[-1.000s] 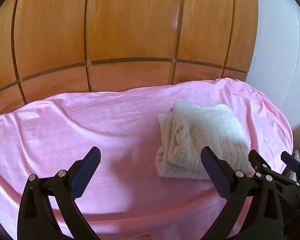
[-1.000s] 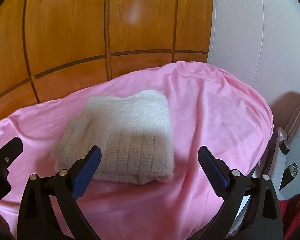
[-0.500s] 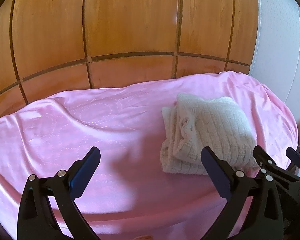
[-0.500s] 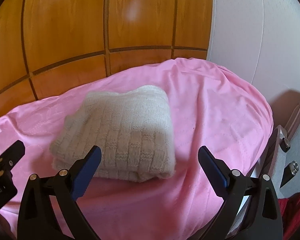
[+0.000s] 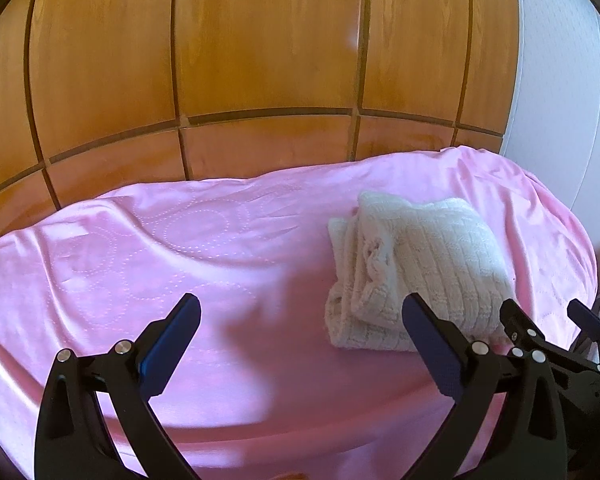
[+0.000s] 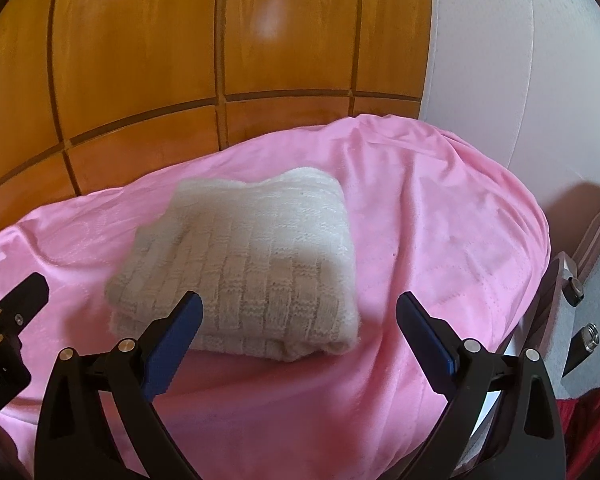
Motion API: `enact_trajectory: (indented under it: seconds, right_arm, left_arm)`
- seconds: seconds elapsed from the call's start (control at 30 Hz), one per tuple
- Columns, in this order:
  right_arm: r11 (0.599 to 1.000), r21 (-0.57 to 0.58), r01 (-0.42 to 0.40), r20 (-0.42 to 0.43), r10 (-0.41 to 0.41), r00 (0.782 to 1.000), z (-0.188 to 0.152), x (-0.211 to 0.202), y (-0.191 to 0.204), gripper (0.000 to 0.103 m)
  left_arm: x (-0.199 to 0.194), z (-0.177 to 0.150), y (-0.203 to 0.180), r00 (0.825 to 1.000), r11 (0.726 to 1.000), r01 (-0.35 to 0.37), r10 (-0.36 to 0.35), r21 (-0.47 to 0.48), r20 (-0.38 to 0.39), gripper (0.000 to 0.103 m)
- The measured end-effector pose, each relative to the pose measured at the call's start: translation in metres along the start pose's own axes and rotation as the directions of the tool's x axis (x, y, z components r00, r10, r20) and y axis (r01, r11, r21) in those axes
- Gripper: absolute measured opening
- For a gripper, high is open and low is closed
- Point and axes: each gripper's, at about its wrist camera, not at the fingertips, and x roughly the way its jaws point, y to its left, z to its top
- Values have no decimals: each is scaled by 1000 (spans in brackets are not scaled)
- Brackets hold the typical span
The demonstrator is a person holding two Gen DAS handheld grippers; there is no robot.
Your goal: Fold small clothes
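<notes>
The folded cream knit (image 6: 244, 264) was seen lying on the pink sheet (image 5: 148, 264), ahead of the right gripper (image 6: 298, 322) and right of the left gripper (image 5: 300, 334). Both were held wide apart, empty.

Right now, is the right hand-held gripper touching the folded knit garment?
Apart: the right wrist view shows the right hand-held gripper open, short of the garment.

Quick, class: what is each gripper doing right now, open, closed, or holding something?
Left gripper: open, holding nothing, above the pink sheet.
Right gripper: open, holding nothing; the folded white knit lies free ahead of it.
</notes>
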Motion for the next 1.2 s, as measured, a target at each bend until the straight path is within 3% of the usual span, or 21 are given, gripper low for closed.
enact_trajectory:
  seconds: [1.2]
  right_arm:
    - [1000,10,-9,1,9,1000,-1,-2,3,96]
  left_arm:
    - [-7,3,-1,999,1000,19,-19,1,26,100]
